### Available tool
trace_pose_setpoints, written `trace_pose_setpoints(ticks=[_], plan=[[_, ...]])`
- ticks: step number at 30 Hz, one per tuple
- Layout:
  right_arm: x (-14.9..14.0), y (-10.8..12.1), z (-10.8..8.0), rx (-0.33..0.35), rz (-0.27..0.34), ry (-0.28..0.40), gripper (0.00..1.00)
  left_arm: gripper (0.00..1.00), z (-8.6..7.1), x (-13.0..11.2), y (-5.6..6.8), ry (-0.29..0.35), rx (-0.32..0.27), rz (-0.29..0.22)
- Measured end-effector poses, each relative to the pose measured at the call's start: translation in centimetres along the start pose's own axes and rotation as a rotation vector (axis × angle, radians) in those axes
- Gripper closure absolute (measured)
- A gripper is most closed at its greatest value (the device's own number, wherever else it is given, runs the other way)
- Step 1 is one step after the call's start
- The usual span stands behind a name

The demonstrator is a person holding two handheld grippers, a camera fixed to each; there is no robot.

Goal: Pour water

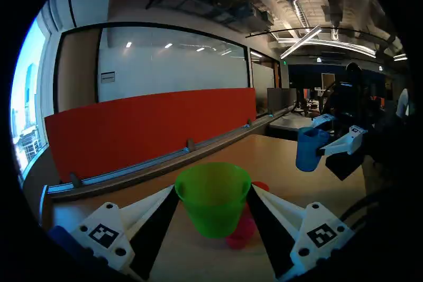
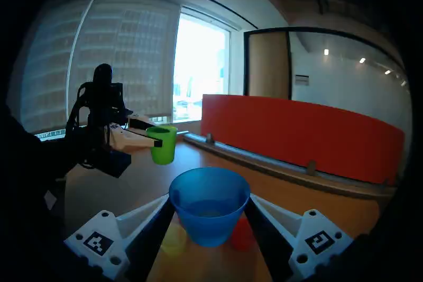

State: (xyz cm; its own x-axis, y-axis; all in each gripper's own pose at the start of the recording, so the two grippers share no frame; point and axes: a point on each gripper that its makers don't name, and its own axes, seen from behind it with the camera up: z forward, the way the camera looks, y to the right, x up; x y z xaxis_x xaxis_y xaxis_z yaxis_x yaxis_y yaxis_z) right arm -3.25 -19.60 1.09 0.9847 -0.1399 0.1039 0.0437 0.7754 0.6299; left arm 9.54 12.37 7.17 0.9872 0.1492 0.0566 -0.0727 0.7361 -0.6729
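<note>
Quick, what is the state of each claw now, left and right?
Left claw: closed, holding the green cup.
Right claw: closed, holding the blue cup.

My left claw clamps a green cup, upright, above the surface; my right claw clamps a blue cup, upright, water low inside.

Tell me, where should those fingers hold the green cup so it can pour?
Across its side wall, one finger each side, coming in level, as the left gripper does. The green cup stands upright, open on top and narrows downward, so the wider rim above likely stops it slipping.
</note>
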Motion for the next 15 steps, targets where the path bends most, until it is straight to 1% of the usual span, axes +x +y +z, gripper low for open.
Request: trace_pose_setpoints(ticks=[5,8,15], plan=[[1.1,0.2,0.2,-0.004,0.006,0.041,0.10,0.12,0.0,0.1,0.3,0.001,-0.003,0.003],[1.2,0.1,0.3,-0.001,0.010,0.053,0.10,0.12,0.0,0.1,0.4,0.000,-0.004,0.008],[1.4,0.2,0.2,-0.005,-0.002,0.047,0.10,0.12,0.1,-0.3,0.6,-0.010,-0.006,0.019]])
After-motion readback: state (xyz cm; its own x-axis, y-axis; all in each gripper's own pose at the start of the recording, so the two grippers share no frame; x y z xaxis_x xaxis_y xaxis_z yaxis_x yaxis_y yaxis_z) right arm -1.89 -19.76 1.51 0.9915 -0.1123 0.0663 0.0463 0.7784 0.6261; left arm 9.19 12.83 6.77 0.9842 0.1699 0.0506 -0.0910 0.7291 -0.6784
